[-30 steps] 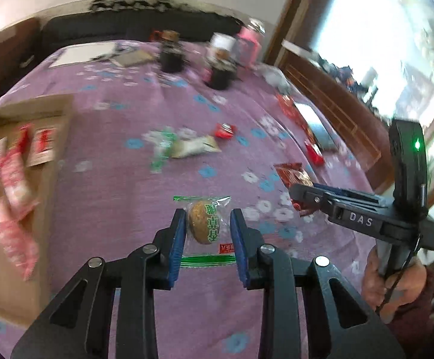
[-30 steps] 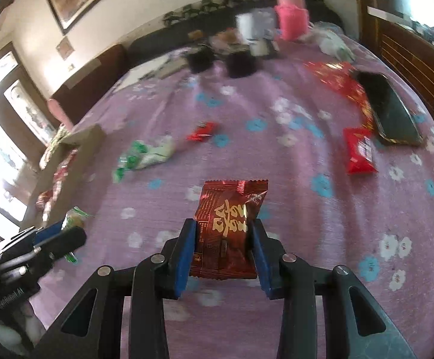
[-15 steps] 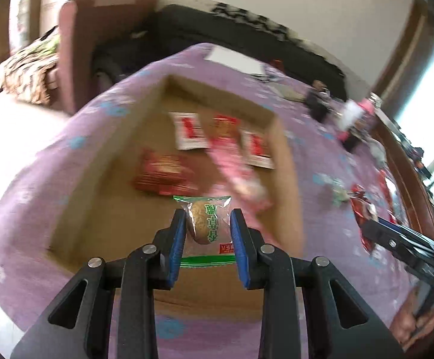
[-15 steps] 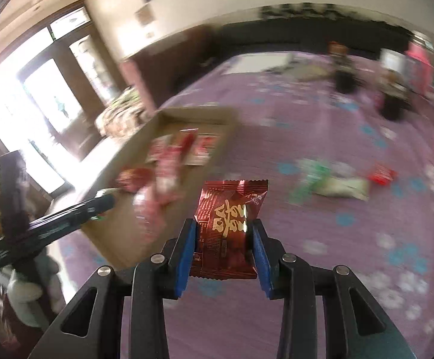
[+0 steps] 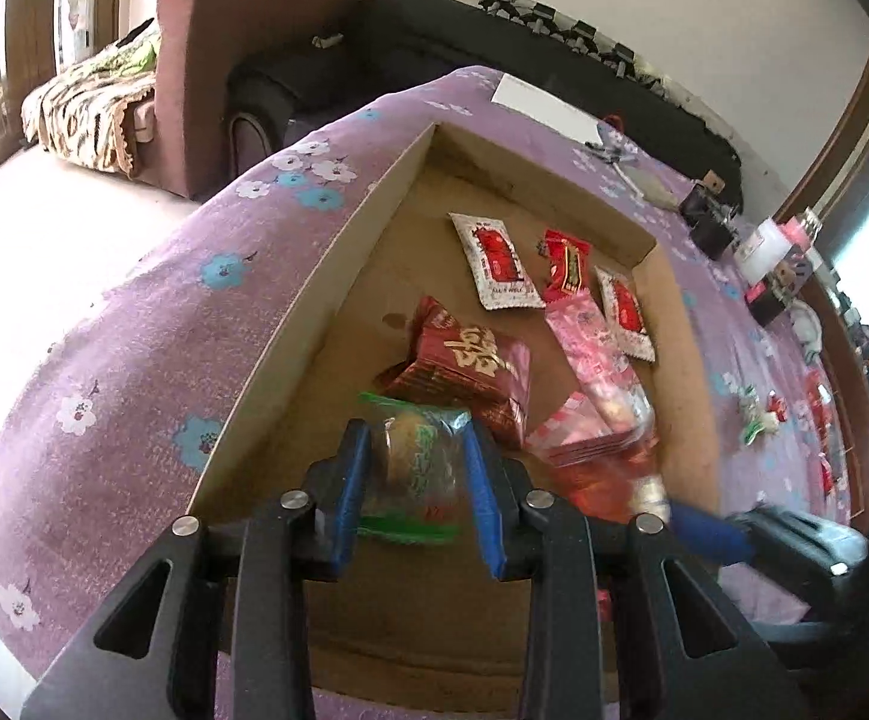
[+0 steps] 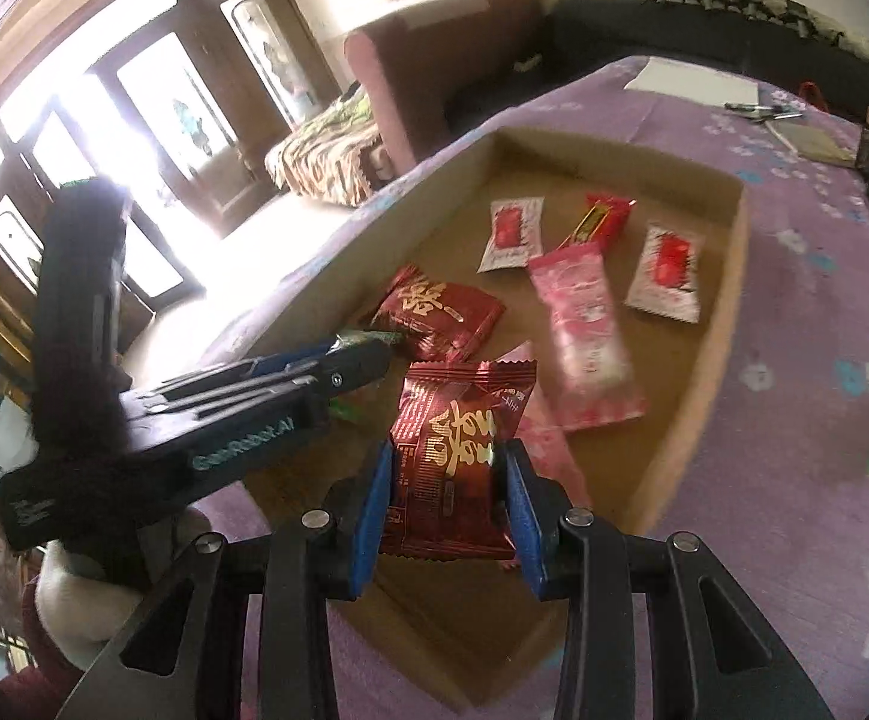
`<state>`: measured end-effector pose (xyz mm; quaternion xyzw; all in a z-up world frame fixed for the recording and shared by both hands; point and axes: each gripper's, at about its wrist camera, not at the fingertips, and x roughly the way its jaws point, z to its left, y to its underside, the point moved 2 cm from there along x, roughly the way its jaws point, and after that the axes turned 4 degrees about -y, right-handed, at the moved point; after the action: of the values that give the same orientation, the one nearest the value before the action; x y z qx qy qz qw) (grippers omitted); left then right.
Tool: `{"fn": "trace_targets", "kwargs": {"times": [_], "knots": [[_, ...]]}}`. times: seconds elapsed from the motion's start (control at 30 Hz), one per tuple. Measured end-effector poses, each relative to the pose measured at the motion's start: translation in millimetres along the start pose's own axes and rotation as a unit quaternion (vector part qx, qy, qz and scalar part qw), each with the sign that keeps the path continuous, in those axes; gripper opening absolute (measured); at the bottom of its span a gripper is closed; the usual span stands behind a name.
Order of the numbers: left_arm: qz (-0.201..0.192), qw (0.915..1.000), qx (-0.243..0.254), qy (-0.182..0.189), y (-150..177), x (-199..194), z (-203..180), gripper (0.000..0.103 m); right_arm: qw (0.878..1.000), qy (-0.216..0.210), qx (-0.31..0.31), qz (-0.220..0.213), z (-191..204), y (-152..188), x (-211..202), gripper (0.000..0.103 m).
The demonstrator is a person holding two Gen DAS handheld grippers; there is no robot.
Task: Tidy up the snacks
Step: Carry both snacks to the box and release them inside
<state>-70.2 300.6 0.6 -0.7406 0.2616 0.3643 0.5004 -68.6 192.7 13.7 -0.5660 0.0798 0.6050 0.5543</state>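
Observation:
My left gripper [image 5: 416, 441] hangs over the near end of the shallow cardboard box [image 5: 338, 252]. A clear, green-trimmed pastry packet [image 5: 419, 468] sits between its blue pads, and the jaws are opening. My right gripper [image 6: 449, 462] is shut on a dark red snack packet [image 6: 458, 450] with gold characters, held over the box's near right part. In the right wrist view the left gripper [image 6: 374, 348] reaches in from the left. Inside the box lie another dark red packet [image 5: 470, 360], pink packets [image 5: 596, 348], two white-and-red sachets [image 5: 497, 261] and a red bar [image 5: 566, 264].
The box lies on a purple flowered cloth [image 5: 152, 324] close to the table's left edge. Loose snacks [image 5: 758, 420] lie on the cloth to the right. Jars [image 5: 770, 246] and a white paper [image 5: 545, 105] stand at the far end. An armchair [image 5: 224, 60] is beyond the table.
Both grippers have swung from the open cloth over to the cardboard box, each still carrying its packet. The left jaws stand slightly wider than before.

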Motion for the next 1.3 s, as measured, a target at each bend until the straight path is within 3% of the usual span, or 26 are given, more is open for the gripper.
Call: {"fn": "trace_targets", "kwargs": {"times": [0.27, 0.4, 0.77, 0.9, 1.1, 1.3], "knots": [[-0.021, 0.9989, -0.031, 0.029, -1.8, -17.4, 6.4, 0.042, 1.000, 0.004, -0.009, 0.000, 2.6, -0.4, 6.9, 0.037], [-0.044, 0.9977, -0.039, 0.034, -3.4, -33.8, 7.6, 0.057, 1.000, -0.008, -0.027, 0.003, 11.7, 7.4, 1.2, 0.040], [-0.062, 0.9970, -0.024, 0.040, 4.4, -62.8, -10.6, 0.057, 0.998, 0.009, -0.037, -0.048, 10.7, 13.5, -37.2, 0.043], [-0.061, 0.9970, -0.007, 0.046, 8.4, -68.5, -28.7, 0.057, 0.997, 0.029, -0.016, -0.069, -14.6, 23.9, -63.2, 0.048], [-0.048, 0.9966, 0.029, 0.060, 21.4, -68.7, -63.9, 0.057, 0.992, 0.076, 0.045, -0.089, -82.5, 48.9, -102.3, 0.048], [-0.032, 0.9957, 0.054, 0.068, 32.1, -63.8, -91.7, 0.057, 0.972, 0.132, 0.153, -0.122, -182.2, 79.3, -160.6, 0.049]]}}
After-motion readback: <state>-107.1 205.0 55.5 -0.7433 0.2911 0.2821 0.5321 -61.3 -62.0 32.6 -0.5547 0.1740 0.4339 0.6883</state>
